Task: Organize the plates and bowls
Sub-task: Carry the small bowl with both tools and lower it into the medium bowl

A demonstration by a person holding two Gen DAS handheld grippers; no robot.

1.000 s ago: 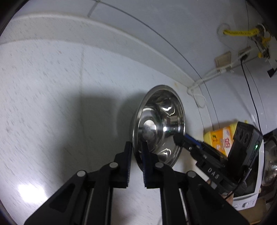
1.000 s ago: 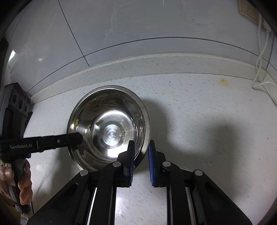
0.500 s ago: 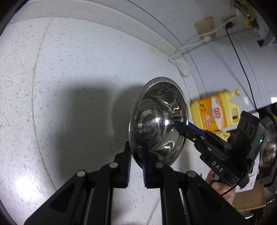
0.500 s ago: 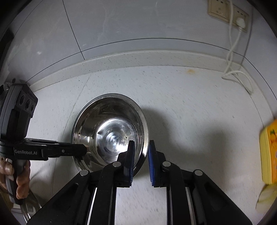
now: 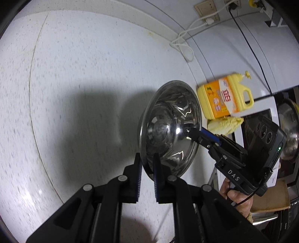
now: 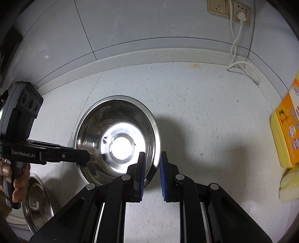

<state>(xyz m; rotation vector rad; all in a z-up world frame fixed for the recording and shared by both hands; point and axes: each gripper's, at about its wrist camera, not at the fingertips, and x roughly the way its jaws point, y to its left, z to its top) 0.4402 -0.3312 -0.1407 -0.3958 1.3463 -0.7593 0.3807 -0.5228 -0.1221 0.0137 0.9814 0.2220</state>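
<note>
A shiny steel bowl (image 5: 170, 127) is held above the white speckled counter by both grippers. My left gripper (image 5: 147, 168) is shut on the bowl's near rim in the left wrist view. My right gripper (image 6: 151, 168) is shut on the opposite rim of the bowl (image 6: 117, 134). Each gripper shows in the other's view: the right one (image 5: 190, 133) and the left one (image 6: 82, 157), both clamped on the rim. Another steel dish (image 6: 35, 203) lies at the lower left in the right wrist view.
A yellow detergent bottle (image 5: 224, 97) lies by the wall with a pale cabbage piece (image 5: 224, 124) beside it. A white appliance (image 5: 261, 115) stands at the right. A white cable (image 6: 241, 63) runs from wall sockets (image 6: 229, 11) onto the counter.
Both grippers have carried the bowl away from the wall and toward the right. The yellow bottle has come into the right wrist view, and the steel dish at lower left now shows.
</note>
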